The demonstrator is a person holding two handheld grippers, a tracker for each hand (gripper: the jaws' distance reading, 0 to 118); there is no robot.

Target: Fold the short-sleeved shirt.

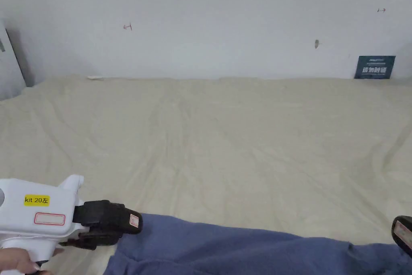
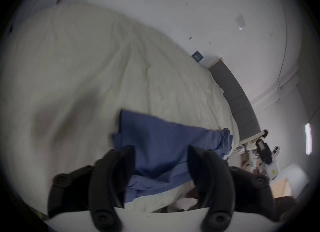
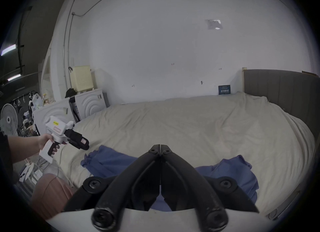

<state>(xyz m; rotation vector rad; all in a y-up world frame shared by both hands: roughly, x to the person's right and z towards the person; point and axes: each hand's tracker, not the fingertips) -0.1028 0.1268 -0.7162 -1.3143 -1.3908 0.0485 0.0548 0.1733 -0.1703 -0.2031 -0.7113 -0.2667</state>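
1. Left white-bodied, black-jawed gripper (image 1: 120, 223) is held level at the near left edge of the rumpled blue short-sleeved shirt (image 1: 225, 251); jaws spread wide, empty.
2. Right black-jawed gripper (image 3: 160, 150) hovers above the shirt, jaws closed together on nothing.
3. Shirt lies at the near edge of the cream bedsheet (image 1: 225, 135); the head view cuts off its lower part.

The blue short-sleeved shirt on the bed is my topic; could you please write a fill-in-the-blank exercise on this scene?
1. The crumpled blue short-sleeved shirt lies on a wrinkled ____ bed sheet.
2. The jaws of the left tool stand ____, with nothing between them.
3. The jaws of the right tool are ____, tips touching.
4. A small dark blue sign leans against the ____ wall.

Missing words: beige; open; shut; white
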